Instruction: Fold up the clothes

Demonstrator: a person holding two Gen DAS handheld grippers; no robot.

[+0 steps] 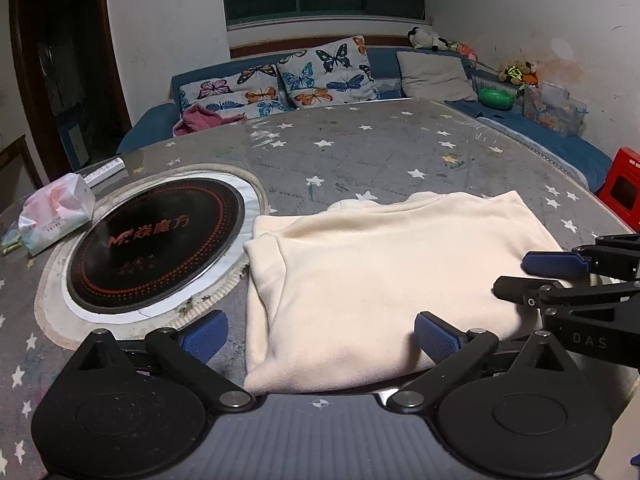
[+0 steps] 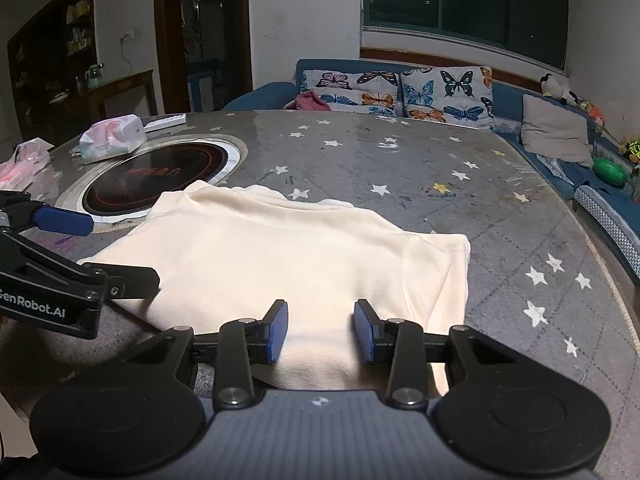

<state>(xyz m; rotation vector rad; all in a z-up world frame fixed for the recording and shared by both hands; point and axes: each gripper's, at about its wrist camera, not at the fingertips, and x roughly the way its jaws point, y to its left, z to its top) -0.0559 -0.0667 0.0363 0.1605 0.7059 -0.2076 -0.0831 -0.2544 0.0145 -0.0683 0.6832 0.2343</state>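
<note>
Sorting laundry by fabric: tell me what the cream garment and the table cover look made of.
Cream garment: likely fleece or soft brushed knit; matte, fuzzy surface with thick rounded fold edges. Table cover: seemingly quilted grey star-print cloth under a clear glossy sheet, perhaps plastic or glass; stitched diamond lines show, and there is glare near the far edge.

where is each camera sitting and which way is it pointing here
Left wrist view: on the left gripper at the near table edge, facing across the cream garment toward the sofa; its own wide-open fingers show, with the right gripper entering from the right.
Right wrist view: on the right gripper, facing the same way; its own open fingers show, with the left gripper at left.
Shared: garment, induction cooktop, tissue pack, butterfly pillows.
</note>
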